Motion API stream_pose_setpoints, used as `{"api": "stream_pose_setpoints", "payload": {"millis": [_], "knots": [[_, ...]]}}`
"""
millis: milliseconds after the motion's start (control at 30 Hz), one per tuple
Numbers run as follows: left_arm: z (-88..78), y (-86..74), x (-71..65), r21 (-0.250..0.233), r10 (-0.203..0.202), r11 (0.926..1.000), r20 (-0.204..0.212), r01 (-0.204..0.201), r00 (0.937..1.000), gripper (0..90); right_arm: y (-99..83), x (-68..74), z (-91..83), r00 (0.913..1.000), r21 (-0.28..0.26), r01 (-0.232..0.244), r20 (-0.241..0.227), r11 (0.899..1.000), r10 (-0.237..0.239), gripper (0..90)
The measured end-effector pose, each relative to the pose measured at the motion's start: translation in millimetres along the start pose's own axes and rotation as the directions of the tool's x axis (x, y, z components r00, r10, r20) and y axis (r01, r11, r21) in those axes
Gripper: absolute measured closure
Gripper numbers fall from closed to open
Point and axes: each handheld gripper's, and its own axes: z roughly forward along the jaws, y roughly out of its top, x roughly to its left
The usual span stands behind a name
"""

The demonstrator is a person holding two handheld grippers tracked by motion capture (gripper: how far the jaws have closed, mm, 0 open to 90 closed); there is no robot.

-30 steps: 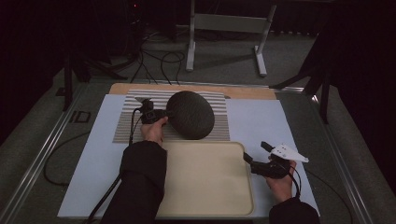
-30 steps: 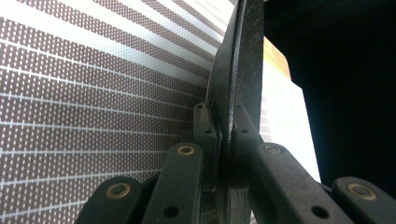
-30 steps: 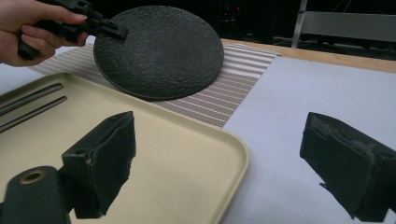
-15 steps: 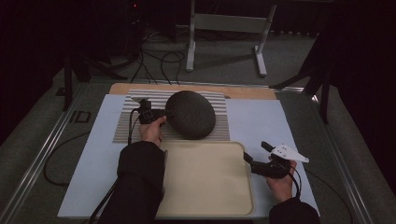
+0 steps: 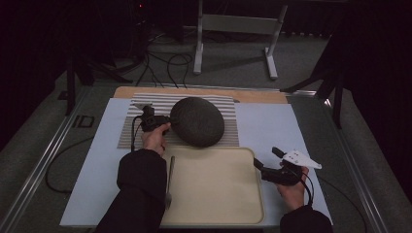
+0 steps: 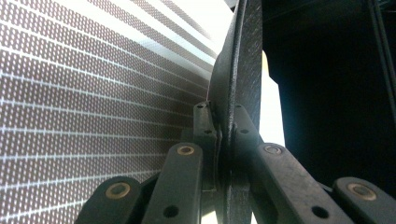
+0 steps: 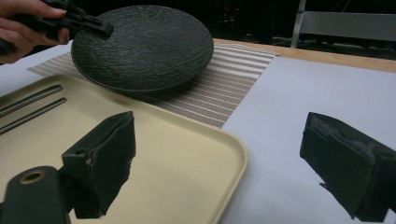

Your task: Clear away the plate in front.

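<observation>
the left gripper (image 5: 163,122) is clamped on the left rim of a dark, rough-textured round plate (image 5: 197,121), tilted up over the striped brown placemat (image 5: 228,131) at the far side. the right gripper (image 5: 265,162) rests wide apart beside the cream rectangular tray's (image 5: 214,194) right edge.

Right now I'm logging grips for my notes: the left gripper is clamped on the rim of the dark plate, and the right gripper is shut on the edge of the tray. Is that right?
Not quite. The left gripper is clamped on the rim of the dark plate, but the right gripper is open. The right gripper view shows its fingers spread wide apart, the tray edge between them unpinched.
</observation>
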Motion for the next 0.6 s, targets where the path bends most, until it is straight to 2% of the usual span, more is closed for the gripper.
{"api": "stream_pose_setpoints", "payload": {"millis": [167, 367, 600], "knots": [[-2.5, -2.4, -4.3, 0.016, 0.012, 0.9998, -0.001, -0.012, 0.9999, 85.7, 0.1, 0.0, -0.2, 1.0000, 0.000, 0.001, 0.001, 1.000, -0.001, 10.4], [-4.3, -7.0, -5.3, 0.033, 0.008, 0.9994, 0.024, -0.009, 0.9997, 85.6, 0.2, -2.2, -1.8, 1.0000, -0.001, -0.002, 0.009, 1.000, 0.002, 10.4], [-7.8, -12.6, -7.5, 0.038, 0.013, 0.9992, 0.019, -0.014, 0.9997, 85.6, 0.2, -4.5, -4.0, 0.9998, -0.005, -0.005, 0.019, 1.000, 0.005, 10.4]]}}
